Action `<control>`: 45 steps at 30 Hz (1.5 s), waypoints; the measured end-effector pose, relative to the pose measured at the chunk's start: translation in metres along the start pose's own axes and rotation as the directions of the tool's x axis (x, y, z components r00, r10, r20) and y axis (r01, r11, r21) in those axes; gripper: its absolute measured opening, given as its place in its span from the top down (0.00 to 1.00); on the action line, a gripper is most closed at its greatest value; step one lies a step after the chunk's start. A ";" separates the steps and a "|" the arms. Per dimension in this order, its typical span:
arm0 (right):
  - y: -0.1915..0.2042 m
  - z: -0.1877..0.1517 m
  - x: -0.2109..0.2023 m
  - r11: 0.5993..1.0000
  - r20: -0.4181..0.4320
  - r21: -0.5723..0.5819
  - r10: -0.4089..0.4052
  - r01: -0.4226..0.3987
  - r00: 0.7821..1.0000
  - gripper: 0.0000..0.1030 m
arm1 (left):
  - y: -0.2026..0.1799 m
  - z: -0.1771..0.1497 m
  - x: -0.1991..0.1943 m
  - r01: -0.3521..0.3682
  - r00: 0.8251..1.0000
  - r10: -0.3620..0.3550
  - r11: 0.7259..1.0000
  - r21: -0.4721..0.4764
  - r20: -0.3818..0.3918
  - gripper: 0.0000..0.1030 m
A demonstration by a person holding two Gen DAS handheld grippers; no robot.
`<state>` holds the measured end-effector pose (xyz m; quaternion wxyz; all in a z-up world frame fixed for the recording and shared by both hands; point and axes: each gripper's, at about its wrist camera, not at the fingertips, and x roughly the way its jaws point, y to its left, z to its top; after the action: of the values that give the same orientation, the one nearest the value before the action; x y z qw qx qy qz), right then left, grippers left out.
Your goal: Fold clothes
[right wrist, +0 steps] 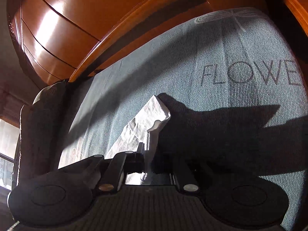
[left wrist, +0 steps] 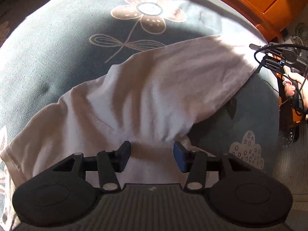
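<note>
Pale pink cotton garment (left wrist: 146,88): light, limp, wrinkle-prone. Right gripper (right wrist: 148,159) pinching its corner; left gripper (left wrist: 152,156) half spread astride bunched edge.

White garment (left wrist: 146,96) lies rumpled and stretched across blue-grey cloth (left wrist: 57,57).

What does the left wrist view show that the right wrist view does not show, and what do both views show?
Only the left wrist view shows the garment's wide wrinkled spread, the flower print on the cover, a hand holding the right gripper at the garment's far end, and the left gripper with its jaws apart over the cloth.

Only the right wrist view shows the right gripper shut on a garment edge, the woven lettering, the wooden drawers and a window.

Both show the white garment on the grey-blue cover.
</note>
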<state>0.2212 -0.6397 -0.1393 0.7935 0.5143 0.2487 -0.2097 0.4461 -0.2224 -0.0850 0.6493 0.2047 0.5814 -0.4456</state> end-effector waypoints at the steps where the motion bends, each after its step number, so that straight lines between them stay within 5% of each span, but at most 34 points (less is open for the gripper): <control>1: 0.005 0.002 0.001 0.999 -0.012 -0.040 -0.010 0.010 1.000 0.90 | -0.001 0.000 0.000 0.001 1.000 -0.001 1.000 -0.002 -0.002 0.53; 3: 0.017 0.010 -0.002 0.991 -0.004 -0.123 -0.046 0.045 0.999 0.90 | -0.001 0.002 0.000 0.004 1.000 -0.004 1.000 -0.002 0.004 0.53; 12: 0.020 0.045 -0.031 0.971 0.109 -0.152 -0.168 0.183 0.980 0.82 | 0.024 0.016 -0.001 -0.038 0.993 0.048 0.996 -0.086 0.110 0.52; 16: 0.047 0.024 -0.047 0.953 0.098 -0.257 -0.141 0.162 0.985 0.58 | 0.061 0.031 0.008 -0.028 0.981 0.055 0.989 -0.143 0.184 0.50; 18: 0.066 0.008 -0.042 0.936 0.065 -0.321 -0.128 0.142 0.990 0.55 | 0.073 0.045 0.005 -0.031 0.975 0.071 0.982 -0.185 0.210 0.50; 21: 0.094 -0.015 -0.024 0.909 -0.013 -0.401 -0.127 0.111 0.992 0.35 | 0.081 0.059 -0.006 -0.058 0.967 0.110 0.974 -0.221 0.230 0.51; 23: 0.120 -0.037 -0.014 0.865 -0.060 -0.493 -0.144 0.096 0.988 0.30 | 0.077 0.053 -0.026 -0.061 0.962 0.112 0.977 -0.203 0.250 0.50; 26: 0.162 -0.075 0.000 0.774 -0.116 -0.631 -0.162 0.053 0.980 0.10 | 0.071 0.020 -0.046 -0.018 0.967 0.076 0.973 -0.229 0.244 0.41; 32: 0.227 -0.164 0.035 0.550 -0.231 -0.829 -0.175 -0.100 0.957 0.00 | 0.079 -0.048 -0.030 0.013 0.978 0.065 0.930 -0.368 0.200 0.37; 36: 0.241 -0.208 0.059 0.413 -0.249 -0.900 -0.226 -0.139 0.942 0.00 | 0.107 -0.042 -0.023 -0.001 0.943 0.137 0.911 -0.412 0.302 0.37; 39: 0.235 -0.222 0.073 0.392 -0.249 -0.912 -0.303 -0.118 0.920 0.00 | 0.129 -0.020 -0.024 0.000 0.927 0.158 0.905 -0.424 0.339 0.36; 43: 0.228 -0.229 0.076 0.400 -0.212 -0.913 -0.309 -0.075 0.927 0.00 | 0.139 -0.006 -0.035 -0.080 0.919 0.229 0.906 -0.417 0.320 0.37; 45: 0.226 -0.231 0.076 0.416 -0.192 -0.908 -0.299 -0.053 0.935 0.00 | 0.137 -0.016 -0.051 -0.046 0.910 0.212 0.906 -0.421 0.356 0.37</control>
<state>0.3729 -0.3463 -0.1045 0.8735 0.0157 0.4864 -0.0144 0.5528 -0.1217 -0.0759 0.8092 0.0113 0.5033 -0.3030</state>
